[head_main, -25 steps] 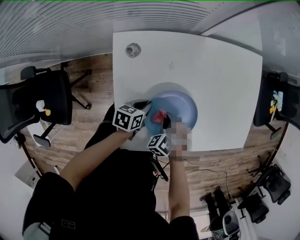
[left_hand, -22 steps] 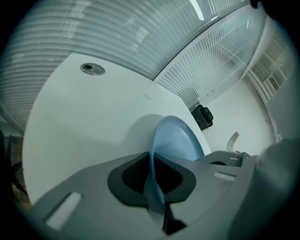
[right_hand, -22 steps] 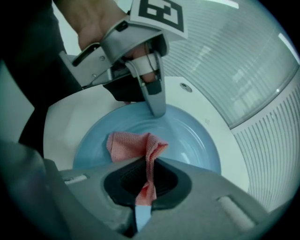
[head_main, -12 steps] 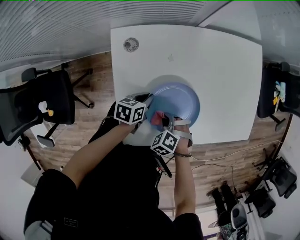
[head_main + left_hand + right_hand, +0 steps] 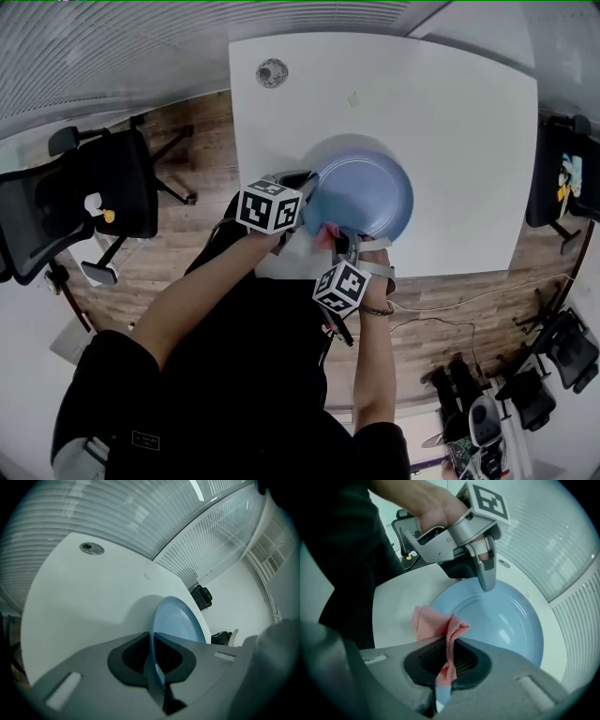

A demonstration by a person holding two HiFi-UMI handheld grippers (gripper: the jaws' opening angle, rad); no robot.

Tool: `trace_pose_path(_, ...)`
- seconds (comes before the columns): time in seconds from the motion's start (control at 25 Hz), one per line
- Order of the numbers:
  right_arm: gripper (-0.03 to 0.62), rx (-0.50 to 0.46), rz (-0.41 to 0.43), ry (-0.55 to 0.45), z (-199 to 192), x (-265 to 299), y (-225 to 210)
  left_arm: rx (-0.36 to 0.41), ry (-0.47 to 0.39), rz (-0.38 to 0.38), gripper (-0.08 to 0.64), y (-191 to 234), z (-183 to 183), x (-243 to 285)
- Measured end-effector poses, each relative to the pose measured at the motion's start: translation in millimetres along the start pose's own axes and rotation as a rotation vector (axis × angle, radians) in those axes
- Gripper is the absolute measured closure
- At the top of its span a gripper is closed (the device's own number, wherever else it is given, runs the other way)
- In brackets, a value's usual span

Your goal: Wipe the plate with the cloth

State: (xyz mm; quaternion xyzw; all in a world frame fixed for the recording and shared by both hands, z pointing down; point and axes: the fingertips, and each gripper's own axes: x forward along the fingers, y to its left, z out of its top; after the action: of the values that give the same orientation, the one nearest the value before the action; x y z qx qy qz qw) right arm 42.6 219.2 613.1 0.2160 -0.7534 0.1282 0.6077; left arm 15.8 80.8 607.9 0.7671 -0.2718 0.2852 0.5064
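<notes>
The blue plate [image 5: 366, 192] is held over the white table [image 5: 450, 103] and casts a shadow on it. My left gripper [image 5: 302, 204] is shut on the plate's left rim; in the left gripper view the plate [image 5: 180, 620] stands edge-on between the jaws of the left gripper [image 5: 152, 656]. My right gripper [image 5: 334, 242] points steeply down at the plate's near-left edge, shut on a pink cloth [image 5: 324, 232]. In the right gripper view the cloth [image 5: 436, 620] bunches out of the right gripper [image 5: 447, 663] onto the plate [image 5: 506, 620], below the left gripper [image 5: 486, 576].
A round metal grommet [image 5: 272, 72] sits in the table's far left corner. Black office chairs stand on the wooden floor to the left [image 5: 84, 202] and right [image 5: 562, 173]. The person's body is close to the table's near edge.
The right gripper has dragged the cloth from the plate's inner left part to its near-left edge, toward the person. The left gripper keeps its hold on the rim.
</notes>
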Motion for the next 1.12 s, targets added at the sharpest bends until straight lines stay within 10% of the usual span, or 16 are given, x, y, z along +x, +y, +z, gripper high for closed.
trace_pose_path(0.52, 0.581, 0.037, -0.01, -0.009, -10.6, 2.2, -15.0, 0.054, 0.012, -0.005, 0.545, -2.9, -1.4, 1.0)
trace_pose_path(1.12, 0.581, 0.142, -0.213, -0.005, -12.1, 12.7, -143.4, 0.05, 0.007, -0.003, 0.545, -1.4, 0.1, 1.8)
